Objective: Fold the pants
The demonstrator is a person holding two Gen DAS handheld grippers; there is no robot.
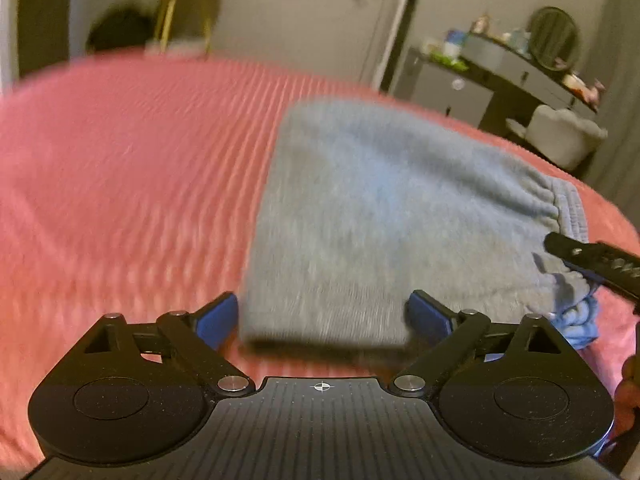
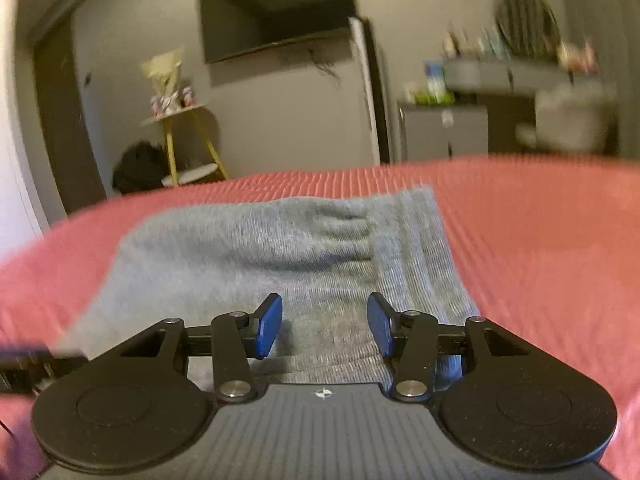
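Observation:
Grey pants point(image 1: 360, 220) lie folded into a thick rectangle on a pink ribbed bedspread point(image 1: 120, 180). The elastic waistband point(image 1: 568, 208) is at the right side. My left gripper point(image 1: 322, 316) is open, its blue pads on either side of the fold's near edge, holding nothing. My right gripper point(image 2: 324, 328) is open just above the pants point(image 2: 240, 248) near the ribbed waistband point(image 2: 416, 248). It shows as a black finger point(image 1: 592, 260) at the right edge of the left wrist view.
The bedspread point(image 2: 540, 240) stretches wide on both sides. Beyond the bed stand a yellow-legged side table point(image 2: 188, 136), a wall TV point(image 2: 276, 12), a grey dresser with a round mirror point(image 1: 516, 64) and a pale chair point(image 1: 560, 132).

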